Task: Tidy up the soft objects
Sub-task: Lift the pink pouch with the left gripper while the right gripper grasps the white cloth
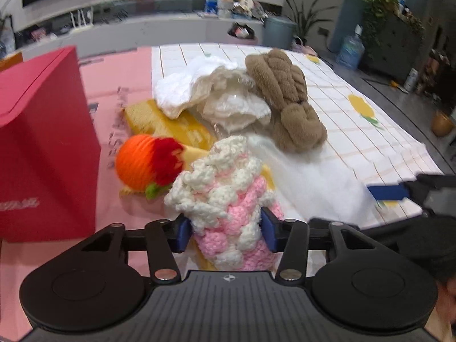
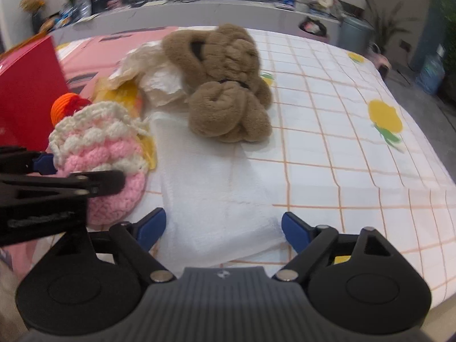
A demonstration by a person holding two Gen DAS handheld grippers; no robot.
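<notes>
Jaws first: the left gripper (image 1: pixel 225 229) is pinched tight on the pink-and-white crochet piece (image 1: pixel 225 191), pads dug into its lower end, while the right gripper (image 2: pixel 223 228) stands spread wide, nothing between its fingers, straddling the near end of the folded white towel (image 2: pixel 216 193). That crochet piece is bulky and squashy, and the bite looks low on it, so I'd say it could sag or slide out if swung fast. Just behind it sits the orange-and-red yarn ball (image 1: pixel 148 162), very close; a careless lift might snag or nudge it and send it rolling across the pink cloth (image 1: pixel 114 85). To the left stands the red box (image 1: pixel 42 142), near enough to clip on a swing. Farther on, the brown plush toy (image 2: pixel 228 85) rests on the towel's far end, so tugging the towel would likely drag or tip it. Beyond lies the crumpled white fabric (image 1: pixel 211 91) over a yellow item (image 1: pixel 168 125), a loose heap on the checked tablecloth (image 2: pixel 342 142).
</notes>
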